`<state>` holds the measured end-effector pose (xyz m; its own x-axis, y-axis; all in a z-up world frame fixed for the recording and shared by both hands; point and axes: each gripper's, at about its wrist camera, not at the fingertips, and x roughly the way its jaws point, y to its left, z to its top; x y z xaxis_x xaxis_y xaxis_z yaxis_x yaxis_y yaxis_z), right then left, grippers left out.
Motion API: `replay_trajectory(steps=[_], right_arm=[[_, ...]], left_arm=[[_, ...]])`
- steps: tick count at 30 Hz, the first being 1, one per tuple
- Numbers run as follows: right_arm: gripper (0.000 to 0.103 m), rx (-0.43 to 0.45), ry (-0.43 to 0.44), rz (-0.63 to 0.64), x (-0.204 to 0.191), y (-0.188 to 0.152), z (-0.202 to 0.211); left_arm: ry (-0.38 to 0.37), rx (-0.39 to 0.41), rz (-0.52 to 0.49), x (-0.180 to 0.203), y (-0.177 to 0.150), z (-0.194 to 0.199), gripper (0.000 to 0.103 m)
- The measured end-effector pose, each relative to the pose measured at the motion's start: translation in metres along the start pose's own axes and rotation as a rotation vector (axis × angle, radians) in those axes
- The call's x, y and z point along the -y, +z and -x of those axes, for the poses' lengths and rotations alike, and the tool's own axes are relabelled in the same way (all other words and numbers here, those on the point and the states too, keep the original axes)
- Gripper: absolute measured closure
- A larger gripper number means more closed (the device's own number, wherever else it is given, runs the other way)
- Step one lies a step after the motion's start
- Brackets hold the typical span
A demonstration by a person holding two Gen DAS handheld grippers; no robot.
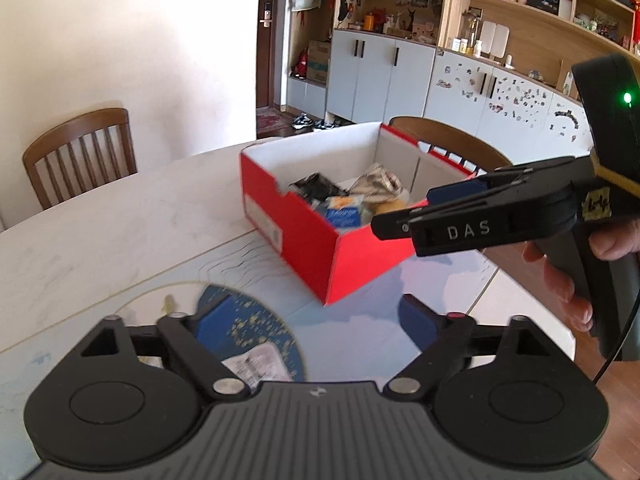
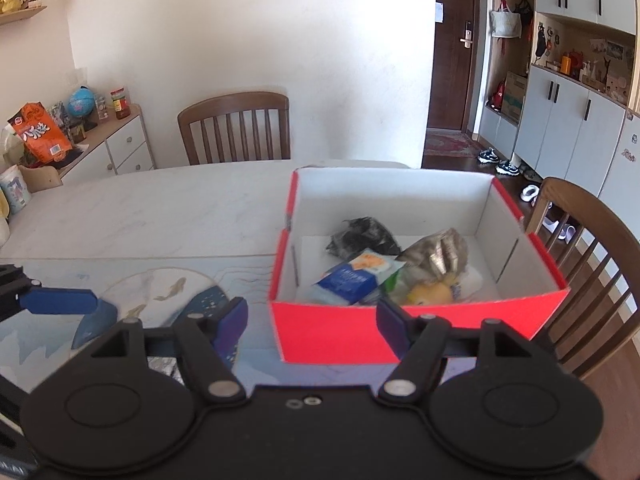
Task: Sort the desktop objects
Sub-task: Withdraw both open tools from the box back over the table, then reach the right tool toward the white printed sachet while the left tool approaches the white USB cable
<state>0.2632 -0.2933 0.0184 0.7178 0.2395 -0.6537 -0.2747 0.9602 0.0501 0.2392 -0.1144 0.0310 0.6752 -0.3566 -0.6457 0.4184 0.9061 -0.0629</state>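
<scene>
Marble-patterned table (image 2: 140,208) with a printed mat (image 1: 240,264) on its near side, wooden chairs around it and grey cabinets in the upper right of both views. At the bottom centre of the left wrist view the left gripper (image 1: 316,320) has its blue pads spread wide with nothing clamped; beneath the gap lies only the mat's dark blue round motif and a blurred pale patch I cannot identify. At the bottom centre of the right wrist view the right gripper (image 2: 312,320) likewise stands apart and empty, its right pad in line with the near wall of the red box (image 2: 332,336). Seen from the left wrist camera, that right gripper enters from the right edge, held in a person's hand (image 1: 568,272), tilted downward toward the box's near corner.

Moving outward, the box sits right of centre in the right wrist view, open-topped, and holds the sorted things: a blue packet (image 2: 352,280), a black crumpled wrapper (image 2: 364,236), a silvery wrapper (image 2: 440,254) and a yellow item (image 2: 432,292) at its near wall. No loose object shows on the table or mat outside the box in either view, so the sorting looks largely or wholly done, judging by what the frames cover; the mat close under the grippers is partly hidden

Both tools angle down toward the table, side by side, near the box but touching nothing
</scene>
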Motion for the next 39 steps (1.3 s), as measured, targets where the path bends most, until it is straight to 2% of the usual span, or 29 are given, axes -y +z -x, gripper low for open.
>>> replay_trajectory(steps=[1, 2, 12, 20, 32, 39], right_arm=[[0.03, -0.001, -0.001, 0.002, -0.004, -0.002, -0.001], [0.03, -0.003, -0.003, 0.002, -0.008, -0.004, -0.002], [0.024, -0.03, 0.009, 0.042, -0.051, -0.023, -0.016], [0.023, -0.062, 0.018, 0.045, -0.073, -0.04, -0.033], [0.023, -0.11, 0.068, 0.088, -0.1, -0.059, -0.052], [0.023, -0.184, 0.096, 0.103, -0.115, -0.078, -0.066]], left_arm=[[0.004, 0.001, 0.001, -0.002, -0.004, 0.001, 0.003], [0.006, 0.0, 0.0, -0.004, -0.009, 0.002, 0.002], [0.039, -0.016, -0.023, -0.025, -0.054, 0.008, 0.001], [0.09, -0.059, 0.022, -0.046, -0.089, 0.004, 0.002], [0.145, -0.1, 0.07, -0.065, -0.116, -0.009, 0.002], [0.156, -0.129, 0.063, -0.07, -0.125, -0.016, 0.002]])
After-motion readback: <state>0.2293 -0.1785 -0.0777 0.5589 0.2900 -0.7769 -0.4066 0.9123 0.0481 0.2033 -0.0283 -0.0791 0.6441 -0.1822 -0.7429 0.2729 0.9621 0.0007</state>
